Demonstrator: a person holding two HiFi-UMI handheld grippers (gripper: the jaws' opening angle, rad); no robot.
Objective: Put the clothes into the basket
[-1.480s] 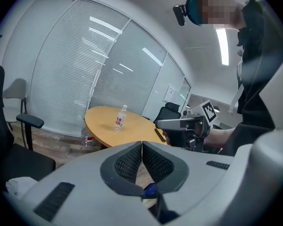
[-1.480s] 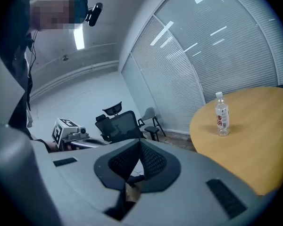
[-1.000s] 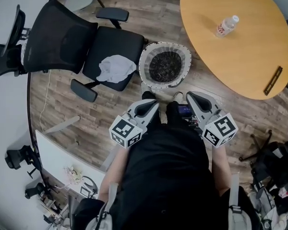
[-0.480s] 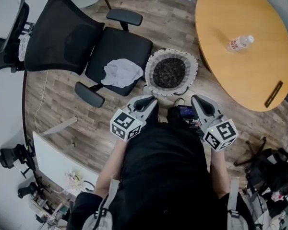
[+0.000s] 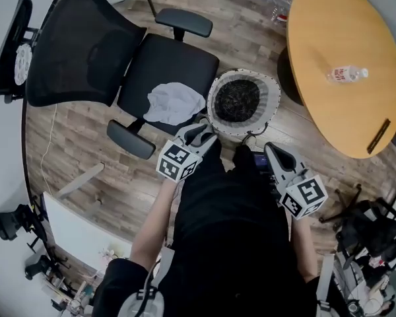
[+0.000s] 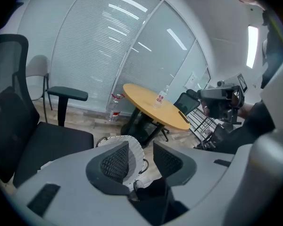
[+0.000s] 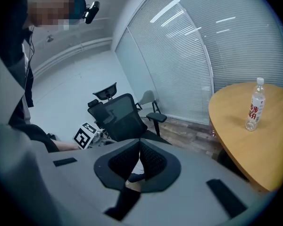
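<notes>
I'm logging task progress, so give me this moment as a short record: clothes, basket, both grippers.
cloth: white, crumpled on the black chair seat
basket: on the floor beside the chair, cloth not in it
left gripper: jaws have just been opening, nothing between them
right gripper: shut, empty

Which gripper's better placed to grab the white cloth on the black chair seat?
Left. The left gripper is nearer the crumpled white cloth, jaws just opening, empty; the right gripper is shut, farther away.
</notes>
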